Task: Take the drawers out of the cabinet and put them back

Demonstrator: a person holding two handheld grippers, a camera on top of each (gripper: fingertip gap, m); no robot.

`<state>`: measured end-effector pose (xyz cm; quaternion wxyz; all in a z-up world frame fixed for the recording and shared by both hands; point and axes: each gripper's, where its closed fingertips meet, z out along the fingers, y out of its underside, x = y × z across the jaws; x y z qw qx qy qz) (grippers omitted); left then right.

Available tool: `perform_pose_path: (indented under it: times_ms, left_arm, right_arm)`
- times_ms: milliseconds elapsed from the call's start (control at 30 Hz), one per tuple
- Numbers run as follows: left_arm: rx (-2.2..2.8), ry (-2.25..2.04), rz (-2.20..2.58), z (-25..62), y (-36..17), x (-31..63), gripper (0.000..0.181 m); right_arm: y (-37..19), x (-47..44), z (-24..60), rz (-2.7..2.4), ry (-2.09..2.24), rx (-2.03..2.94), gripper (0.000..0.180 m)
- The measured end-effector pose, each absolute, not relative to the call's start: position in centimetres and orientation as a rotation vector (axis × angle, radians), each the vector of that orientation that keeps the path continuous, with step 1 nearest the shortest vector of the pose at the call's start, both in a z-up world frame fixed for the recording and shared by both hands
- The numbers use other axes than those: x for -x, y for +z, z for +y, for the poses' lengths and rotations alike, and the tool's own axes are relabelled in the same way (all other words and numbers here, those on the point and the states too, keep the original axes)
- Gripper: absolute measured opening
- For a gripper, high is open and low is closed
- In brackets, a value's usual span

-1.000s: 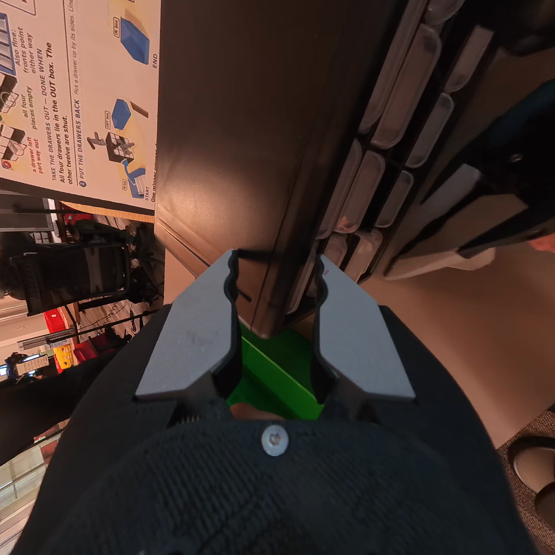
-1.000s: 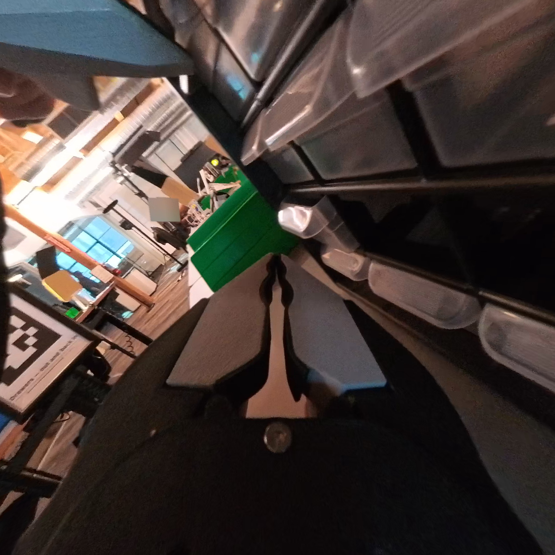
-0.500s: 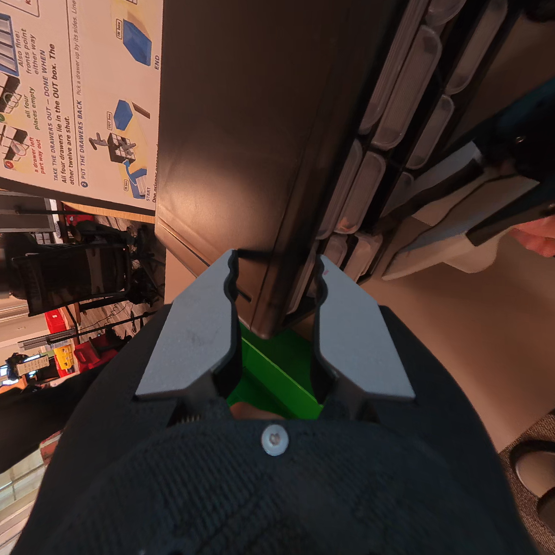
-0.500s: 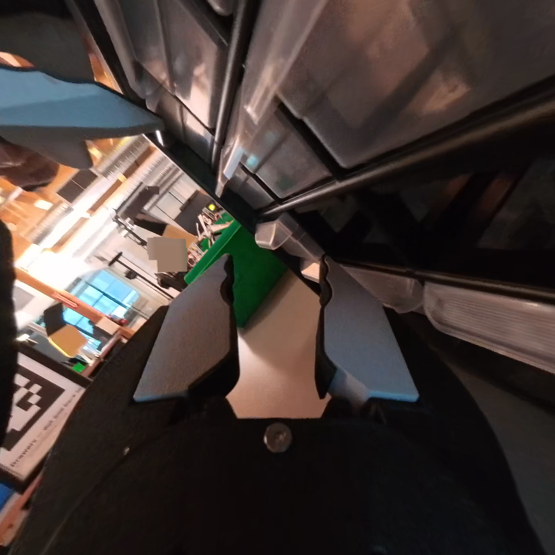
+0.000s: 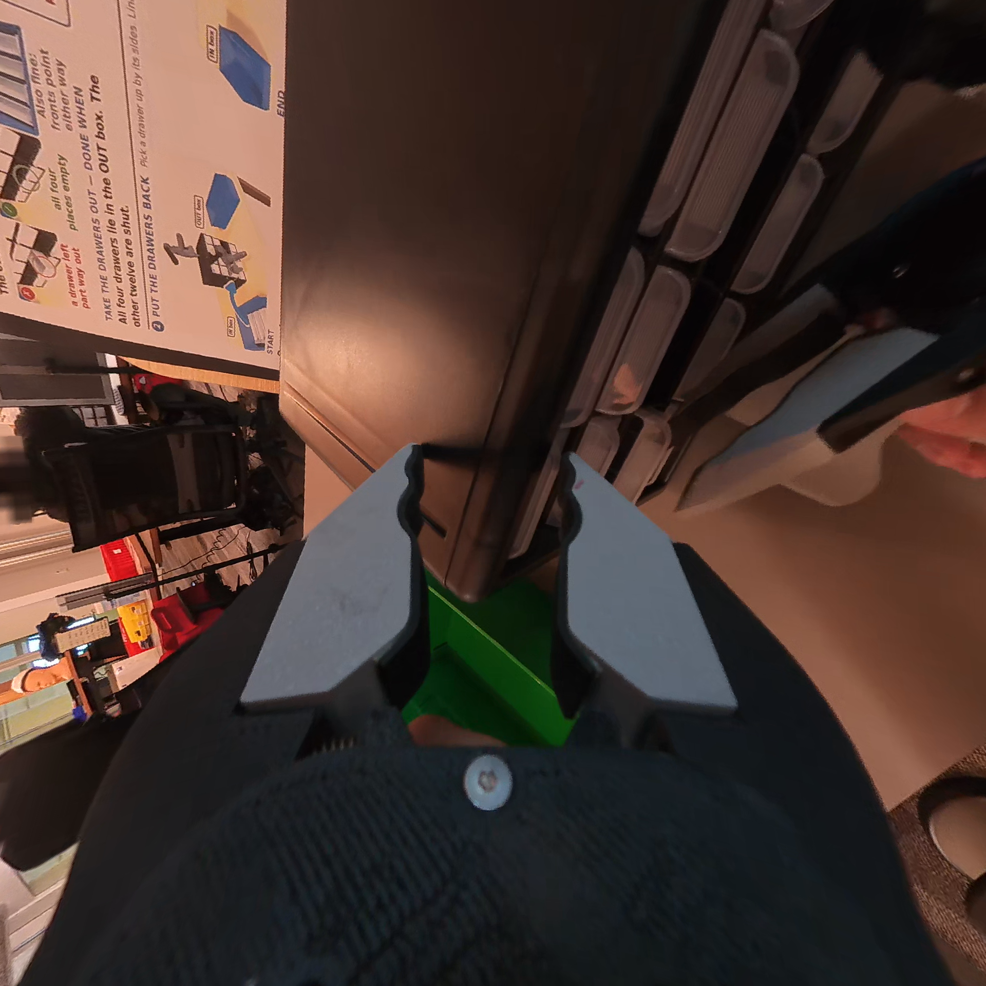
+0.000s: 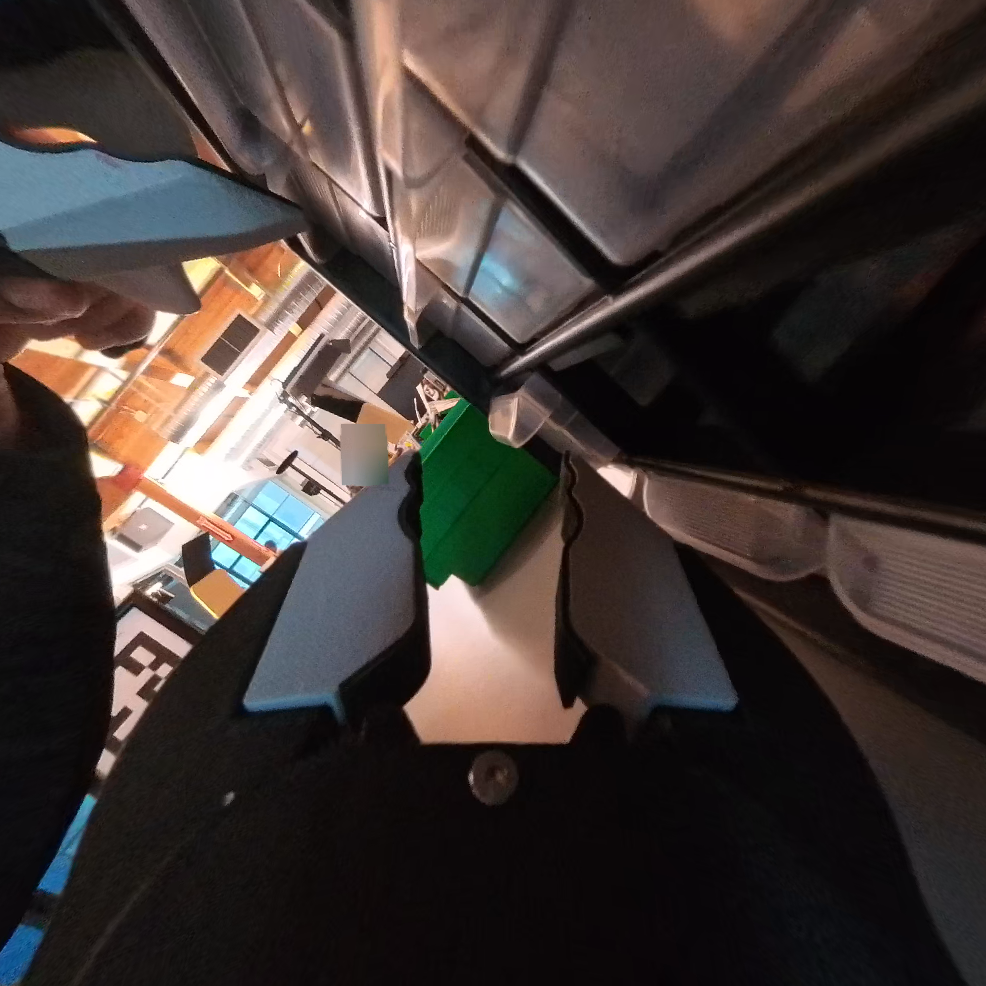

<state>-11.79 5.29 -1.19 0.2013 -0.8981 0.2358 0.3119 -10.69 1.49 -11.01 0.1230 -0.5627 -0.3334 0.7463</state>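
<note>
The right gripper (image 6: 488,496), pinched together a second ago, now has fingers spread wide and empty beside the cabinet (image 5: 427,240) front, ready for a drawer (image 6: 533,267). The left gripper (image 5: 488,496) still straddles the cabinet's corner, fingers wide.

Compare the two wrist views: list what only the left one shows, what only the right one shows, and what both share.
Left only: the cabinet's dark side panel, an instruction poster, the left gripper straddling the cabinet's corner.
Right only: a black-and-white marker, windows, the open right gripper holding nothing.
Both: the clear drawers, a green box, the tabletop.
</note>
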Motion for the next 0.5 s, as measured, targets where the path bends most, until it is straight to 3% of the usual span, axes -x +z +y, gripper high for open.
perform_pose_path:
  times_ms: [200, 300, 367, 500]
  left_arm:
    - [2.518, 0.869, 0.651, 5.3, -1.2, 11.8, 0.049]
    - [2.528, 0.885, 0.661, 5.3, -1.2, 11.8, 0.049]
    - [2.531, 0.893, 0.664, 5.3, -1.2, 11.8, 0.05]
    - [2.521, 0.894, 0.656, 5.3, -1.2, 11.8, 0.049]
  right_arm:
    - [-9.5, 11.6, 1.8, -0.845, 2.294, 1.564, 0.039]
    - [-10.0, 11.8, 2.0, -0.849, 2.249, 1.6, 0.026]
    - [-10.7, 12.0, 2.3, -0.866, 2.191, 1.65, 0.008]
    - [-10.8, 11.6, 1.8, -0.906, 2.18, 1.66, 0.003]
